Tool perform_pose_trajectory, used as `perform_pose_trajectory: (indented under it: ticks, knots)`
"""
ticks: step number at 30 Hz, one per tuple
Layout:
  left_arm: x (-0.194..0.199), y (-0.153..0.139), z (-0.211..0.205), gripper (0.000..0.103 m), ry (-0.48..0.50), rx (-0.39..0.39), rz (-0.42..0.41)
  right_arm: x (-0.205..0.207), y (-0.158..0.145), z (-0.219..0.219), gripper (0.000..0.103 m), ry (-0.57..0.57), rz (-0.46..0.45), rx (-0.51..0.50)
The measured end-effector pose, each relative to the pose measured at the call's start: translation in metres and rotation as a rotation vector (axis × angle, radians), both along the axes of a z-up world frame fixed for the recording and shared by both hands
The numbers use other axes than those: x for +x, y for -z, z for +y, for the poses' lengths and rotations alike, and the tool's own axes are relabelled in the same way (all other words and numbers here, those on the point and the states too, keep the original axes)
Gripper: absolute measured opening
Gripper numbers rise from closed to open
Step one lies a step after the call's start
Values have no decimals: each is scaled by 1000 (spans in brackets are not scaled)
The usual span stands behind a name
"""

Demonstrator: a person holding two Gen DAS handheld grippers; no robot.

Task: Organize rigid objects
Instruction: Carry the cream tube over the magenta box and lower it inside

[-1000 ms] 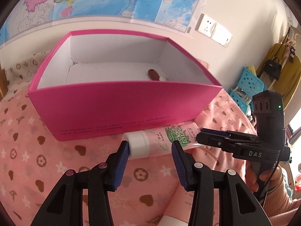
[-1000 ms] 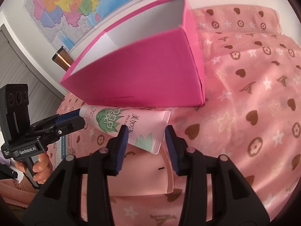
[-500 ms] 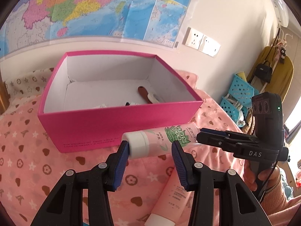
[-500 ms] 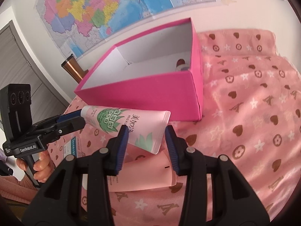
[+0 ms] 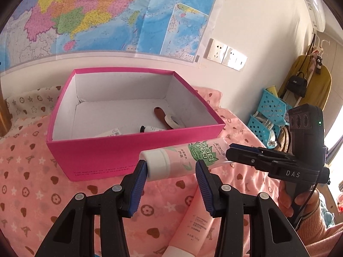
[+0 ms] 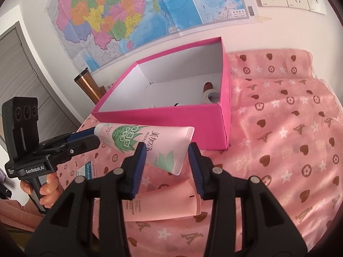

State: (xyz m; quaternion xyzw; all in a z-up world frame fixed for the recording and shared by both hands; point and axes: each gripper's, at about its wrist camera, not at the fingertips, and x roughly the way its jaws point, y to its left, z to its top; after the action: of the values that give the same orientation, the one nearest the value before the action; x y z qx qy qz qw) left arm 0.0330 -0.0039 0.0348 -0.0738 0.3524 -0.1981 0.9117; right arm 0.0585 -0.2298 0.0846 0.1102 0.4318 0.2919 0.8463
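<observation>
A pink tube with green leaf print and a white cap hangs in the air in front of the pink box. Both grippers hold it. My left gripper is shut on the cap end. My right gripper is shut on the flat crimped end of the tube. The right gripper also shows in the left wrist view, the left one in the right wrist view. The box is open-topped, with a brown-handled item, a small tube and a tape roll inside.
A second, plain pink tube lies on the pink patterned bedspread below the grippers. A small card lies on the bed at left. A copper tumbler stands behind the box. Blue baskets stand at the right.
Both grippers have risen with the tube held between them. The box now sits lower in view and its inside shows.
</observation>
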Motion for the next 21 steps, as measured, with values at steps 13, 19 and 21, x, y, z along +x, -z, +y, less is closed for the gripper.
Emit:
perform_pose_trajectory:
  ticks: [13,19,21]
  knots:
    - [1,-4,-2,46,-4,2,-19,-1,-4,0,44,4,-25,-5]
    - [2,-7,-3,46,-2,1,-29,1,-8,-1,44,7,-34,-5]
    - [3,-8,-3,46,-1,0,-31,1,-9,-1,44,8,-38,-7]
